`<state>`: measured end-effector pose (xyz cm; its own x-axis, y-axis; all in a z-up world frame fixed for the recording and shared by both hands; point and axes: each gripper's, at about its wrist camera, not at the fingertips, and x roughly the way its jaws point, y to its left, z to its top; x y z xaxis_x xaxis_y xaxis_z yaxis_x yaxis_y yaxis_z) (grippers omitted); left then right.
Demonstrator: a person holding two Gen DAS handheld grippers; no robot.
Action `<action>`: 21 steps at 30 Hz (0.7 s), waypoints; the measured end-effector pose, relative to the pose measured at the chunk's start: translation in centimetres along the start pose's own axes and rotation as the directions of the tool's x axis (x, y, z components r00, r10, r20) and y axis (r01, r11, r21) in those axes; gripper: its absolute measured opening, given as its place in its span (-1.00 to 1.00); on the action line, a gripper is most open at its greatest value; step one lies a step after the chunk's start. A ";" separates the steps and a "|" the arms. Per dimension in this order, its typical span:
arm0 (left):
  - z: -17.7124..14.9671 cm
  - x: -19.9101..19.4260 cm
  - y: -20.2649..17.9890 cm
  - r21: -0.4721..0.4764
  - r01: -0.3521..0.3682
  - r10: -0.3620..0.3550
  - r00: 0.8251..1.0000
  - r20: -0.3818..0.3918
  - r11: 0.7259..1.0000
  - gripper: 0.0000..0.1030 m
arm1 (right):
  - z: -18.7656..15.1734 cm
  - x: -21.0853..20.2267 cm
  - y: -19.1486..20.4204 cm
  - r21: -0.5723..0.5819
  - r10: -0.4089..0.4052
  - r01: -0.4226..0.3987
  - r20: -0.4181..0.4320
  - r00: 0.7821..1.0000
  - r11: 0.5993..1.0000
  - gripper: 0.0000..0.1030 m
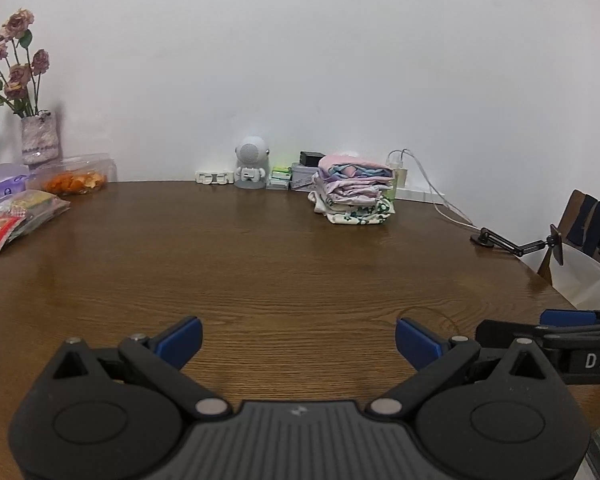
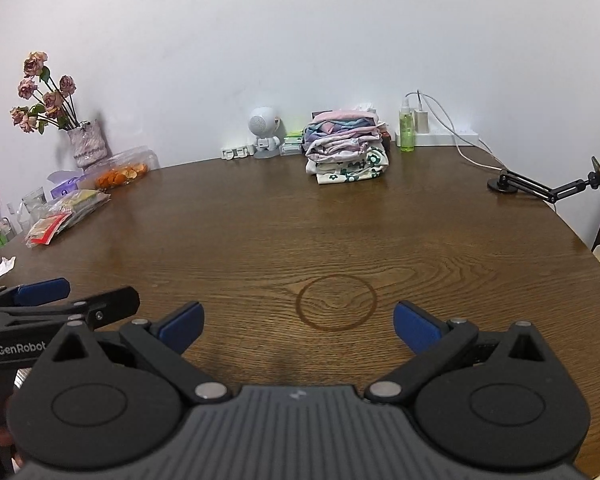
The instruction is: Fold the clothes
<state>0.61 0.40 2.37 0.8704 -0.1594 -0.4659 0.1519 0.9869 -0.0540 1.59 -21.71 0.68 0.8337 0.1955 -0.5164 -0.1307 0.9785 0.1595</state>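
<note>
- Left gripper (image 1: pixel 299 342) spread wide, holding nothing, above the table (image 1: pixel 260 260).
- Right gripper (image 2: pixel 299 326) likewise, beside it.
- Folded clothes stack (image 2: pixel 346 150) at the table's far edge.

clothes stack (image 1: pixel 352 190) (image 2: pixel 346 148) | folded, pastel/floral, neat pile | far side of table (image 1: pixel 260 260), nr wall

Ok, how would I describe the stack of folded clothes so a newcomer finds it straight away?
Start at the brown wooden table and look to its far edge by the white wall. Right of the small white robot figure and left of the green spray bottle sits the stack of folded clothes. It is the only soft, layered pile there, pastel pink on top, green flower print at the bottom.
</note>
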 end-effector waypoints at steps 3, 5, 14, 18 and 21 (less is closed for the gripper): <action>0.0 -0.1 0.0 0.001 0.005 -0.005 1.000 -0.001 1.000 1.00 | 0.0 0.0 0.0 -0.002 0.000 0.000 -0.002 1.000 1.000 1.00; -0.1 -0.1 0.0 -0.001 0.008 -0.008 1.000 -0.002 1.000 1.00 | -0.1 0.1 0.0 0.000 0.001 -0.001 -0.007 1.000 1.000 1.00; -0.1 -0.1 -0.1 -0.005 0.014 -0.014 1.000 -0.005 1.000 1.00 | -0.2 0.2 -0.1 0.002 0.000 0.000 -0.010 1.000 1.000 1.00; 0.0 -0.2 0.0 -0.006 0.012 -0.012 1.000 -0.005 1.000 1.00 | -0.2 0.3 -0.1 0.005 -0.001 0.001 -0.012 1.000 1.000 1.00; 0.0 -0.1 0.1 -0.006 0.013 -0.013 1.000 -0.005 1.000 1.00 | -0.2 0.3 -0.1 0.003 -0.001 0.001 -0.012 1.000 1.000 1.00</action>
<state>0.53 0.47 2.44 0.8661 -0.1724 -0.4691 0.1606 0.9848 -0.0653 1.69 -21.75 0.32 0.8276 0.1952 -0.5263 -0.1280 0.9785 0.1617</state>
